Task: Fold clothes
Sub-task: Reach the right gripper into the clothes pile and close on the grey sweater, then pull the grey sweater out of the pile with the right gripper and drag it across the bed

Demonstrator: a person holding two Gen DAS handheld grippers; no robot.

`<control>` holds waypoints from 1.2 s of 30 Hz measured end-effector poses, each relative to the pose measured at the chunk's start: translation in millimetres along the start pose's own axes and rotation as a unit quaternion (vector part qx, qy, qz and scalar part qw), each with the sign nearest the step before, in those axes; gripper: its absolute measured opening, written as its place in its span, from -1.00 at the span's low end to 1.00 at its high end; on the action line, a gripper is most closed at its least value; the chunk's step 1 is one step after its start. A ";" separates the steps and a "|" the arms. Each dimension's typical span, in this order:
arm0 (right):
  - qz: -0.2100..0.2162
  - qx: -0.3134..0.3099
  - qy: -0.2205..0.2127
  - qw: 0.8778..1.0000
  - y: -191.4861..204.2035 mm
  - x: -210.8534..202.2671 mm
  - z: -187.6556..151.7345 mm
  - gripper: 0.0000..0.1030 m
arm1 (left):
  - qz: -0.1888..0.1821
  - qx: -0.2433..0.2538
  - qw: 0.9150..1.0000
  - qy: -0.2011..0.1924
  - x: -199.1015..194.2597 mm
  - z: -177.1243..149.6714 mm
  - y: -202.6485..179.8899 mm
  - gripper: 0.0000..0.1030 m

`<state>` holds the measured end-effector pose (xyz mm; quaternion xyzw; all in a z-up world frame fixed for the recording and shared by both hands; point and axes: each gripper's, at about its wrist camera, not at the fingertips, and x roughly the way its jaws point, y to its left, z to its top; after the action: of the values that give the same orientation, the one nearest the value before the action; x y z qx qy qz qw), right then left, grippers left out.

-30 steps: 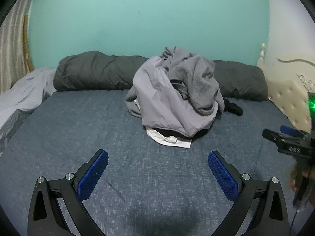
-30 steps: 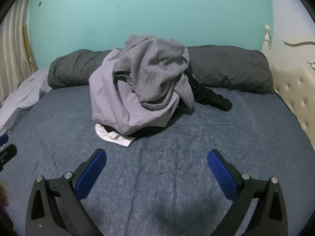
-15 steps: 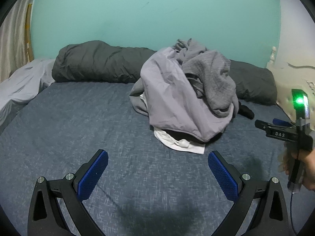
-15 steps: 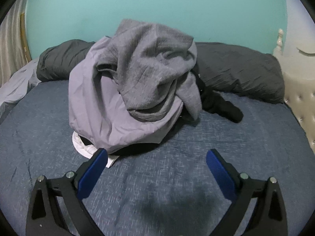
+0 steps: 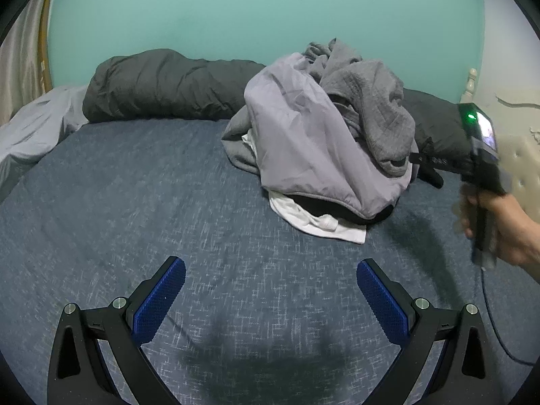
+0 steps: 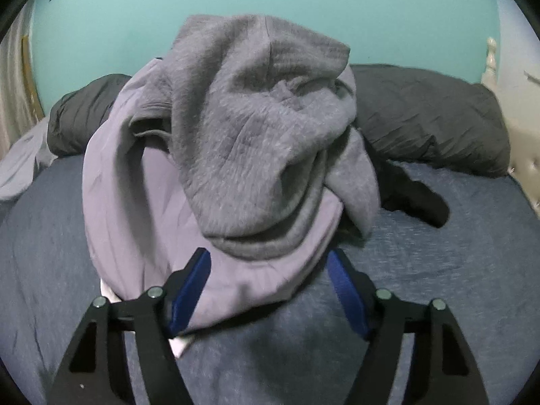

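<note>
A heap of clothes sits on the bed: a grey knit sweater (image 6: 253,135) drapes over a lilac garment (image 6: 135,202), with a white garment (image 5: 317,222) and a black one (image 6: 415,199) underneath. My right gripper (image 6: 268,280) is at the heap's front; its jaws are partly closed around the lilac hem, with a gap still between the pads. In the left wrist view, a hand (image 5: 506,229) holds that right gripper (image 5: 418,160) against the heap's right side. My left gripper (image 5: 270,290) hovers open and empty over the cover, short of the heap.
The bed cover (image 5: 135,202) is blue-grey. A rolled dark grey duvet (image 5: 162,84) lies along the teal wall behind the heap. A pale sheet (image 5: 33,128) hangs at the left edge, and a cream tufted headboard (image 5: 519,168) stands on the right. A blue cable (image 5: 489,310) trails from the hand.
My right gripper has moved forward up to the heap, and its jaws have narrowed around the lilac hem. My left gripper has drifted closer and to the left, staying open.
</note>
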<state>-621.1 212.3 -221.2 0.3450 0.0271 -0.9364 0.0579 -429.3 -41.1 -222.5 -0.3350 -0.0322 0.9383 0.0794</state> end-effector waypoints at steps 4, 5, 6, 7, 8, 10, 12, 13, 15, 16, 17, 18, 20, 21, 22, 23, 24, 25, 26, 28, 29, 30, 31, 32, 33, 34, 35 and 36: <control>-0.004 -0.006 -0.002 1.000 6.9 21.9 8.5 0.24 | -0.003 0.011 1.000 0.010 0.1 -6.8 8.8 1.00; -0.005 -0.008 -0.003 1.000 8.6 27.3 10.6 0.06 | -0.001 0.013 1.000 0.010 -0.2 -7.7 10.5 1.00; -0.006 -0.009 -0.003 1.000 10.3 32.8 12.7 -0.03 | 0.001 0.014 1.000 0.009 -0.5 -8.5 12.2 1.00; -0.007 -0.011 -0.004 1.000 12.1 38.3 14.8 -0.36 | 0.001 0.014 1.000 0.008 -0.8 -9.2 13.9 1.00; -0.008 -0.013 -0.005 1.000 13.8 43.7 16.9 -0.52 | -0.001 0.012 1.000 0.008 -1.1 -9.9 15.4 1.00; -0.002 -0.025 -0.012 1.000 20.0 40.8 18.8 -0.95 | -0.006 0.008 1.000 0.008 -1.8 -11.6 17.4 1.00; 0.005 -0.039 -0.021 0.999 27.2 33.4 19.8 -0.95 | -0.008 0.007 1.000 0.009 -2.6 -13.6 17.6 1.00; 0.009 -0.047 -0.026 0.999 30.8 29.7 20.4 -0.95 | -0.008 0.006 1.000 0.009 -3.0 -14.5 17.5 1.00; 0.014 -0.057 -0.031 0.998 34.9 18.7 19.2 -0.95 | -0.008 0.002 1.000 0.013 -4.7 -15.8 17.5 1.00; 0.015 -0.061 -0.032 0.998 35.5 12.5 18.2 -0.96 | -0.009 -0.001 1.000 0.015 -6.7 -16.2 17.4 1.00; 0.016 -0.061 -0.034 0.997 34.9 4.7 16.4 -0.96 | -0.009 -0.001 1.000 0.015 -10.2 -16.3 16.7 1.00; 0.021 -0.059 -0.037 0.997 34.2 -4.4 14.1 -0.96 | -0.007 0.000 1.000 0.013 -14.5 -16.3 15.5 1.00; 0.031 -0.061 -0.041 0.997 33.9 -23.1 10.4 -0.96 | -0.002 0.006 1.000 0.010 -24.6 -15.2 13.0 1.00; 0.035 -0.064 -0.044 0.996 34.4 -34.1 8.6 -0.96 | 0.001 0.008 1.000 0.009 -29.9 -14.2 12.3 1.00; 0.040 -0.066 -0.048 0.996 34.7 -46.2 6.9 -0.96 | 0.004 0.009 1.000 0.008 -36.1 -13.0 11.7 1.00; 0.044 -0.069 -0.051 0.995 35.1 -58.4 5.2 -0.96 | 0.006 0.008 1.000 0.006 -42.2 -12.0 11.5 1.00; 0.049 -0.070 -0.055 0.995 34.9 -70.5 4.0 -0.96 | 0.007 0.005 1.000 0.006 -48.4 -11.1 11.6 1.00; 0.053 -0.071 -0.058 0.994 34.3 -82.6 3.4 -0.96 | 0.008 0.004 1.000 0.006 -54.2 -10.5 11.7 1.00; 0.059 -0.070 -0.062 0.994 33.7 -96.1 1.9 -0.96 | 0.011 0.003 1.000 0.005 -59.5 -10.3 11.8 1.00; 0.073 -0.065 -0.070 0.993 32.3 -125.3 -2.6 -0.96 | 0.015 0.002 1.000 0.007 -72.0 -10.0 11.1 1.00; 0.080 -0.063 -0.074 0.992 31.2 -139.4 -4.4 -0.96 | 0.016 0.000 1.000 0.007 -79.1 -9.9 10.7 1.00; 0.086 -0.060 -0.078 0.991 30.1 -152.6 -7.9 -0.96 | 0.015 -0.002 1.000 0.007 -86.7 -9.8 10.2 1.00; 0.094 -0.055 -0.081 0.991 29.0 -165.1 -13.0 -0.96 | 0.015 -0.003 1.000 0.005 -95.0 -10.1 9.1 1.00; 0.100 -0.052 -0.083 0.990 29.3 -178.0 -18.8 -0.96 | 0.016 -0.002 1.000 0.003 -104.0 -10.6 7.3 1.00; 0.107 -0.050 -0.083 0.989 30.9 -191.6 -25.7 -0.96 | 0.018 -0.001 1.000 0.001 -112.8 -11.3 5.3 1.00; 0.116 -0.048 -0.084 0.989 32.5 -205.5 -33.1 -0.96 | 0.020 0.002 1.000 0.002 -122.6 -13.0 2.8 1.00; 0.124 -0.046 -0.085 0.988 34.1 -219.3 -40.6 -0.96 | 0.020 0.006 1.000 0.004 -130.7 -14.7 0.4 1.00; 0.130 -0.045 -0.085 0.987 35.7 -229.9 -47.0 -0.96 | 0.021 0.008 1.000 0.005 -138.4 -16.3 -1.8 1.00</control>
<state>-412.8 201.8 -108.0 0.2623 0.0190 -0.9446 0.1963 -313.2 -62.8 -148.6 -0.3394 -0.0176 0.9384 0.0625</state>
